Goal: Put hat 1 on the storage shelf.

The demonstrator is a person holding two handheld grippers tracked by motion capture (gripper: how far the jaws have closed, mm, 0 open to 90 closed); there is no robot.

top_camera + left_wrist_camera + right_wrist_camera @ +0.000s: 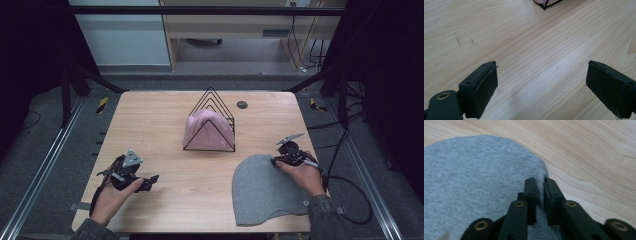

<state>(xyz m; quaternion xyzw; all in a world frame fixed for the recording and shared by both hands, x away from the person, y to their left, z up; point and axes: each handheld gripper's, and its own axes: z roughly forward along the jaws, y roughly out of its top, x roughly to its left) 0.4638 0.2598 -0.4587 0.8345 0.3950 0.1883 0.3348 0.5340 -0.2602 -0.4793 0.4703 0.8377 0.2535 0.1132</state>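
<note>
step: right tongs [539, 186] pinch the grey hat's [260, 192] top edge, near right on the table [160, 145] | left tongs [541, 86] wide open, empty | next: lift it toward the rack [210, 122] (pink hat [206, 131] already there)

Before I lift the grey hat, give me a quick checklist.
1. Right gripper pinching the grey hat at its edge: ok.
2. How deep the bite goes: cannot tell.
3. Left gripper open, over bare table: ok.
4. Rack upright, front slot free: ok.
5. Pink hat sits in the rack: ok.
6. Path from grey hat to rack clear: ok.
</note>
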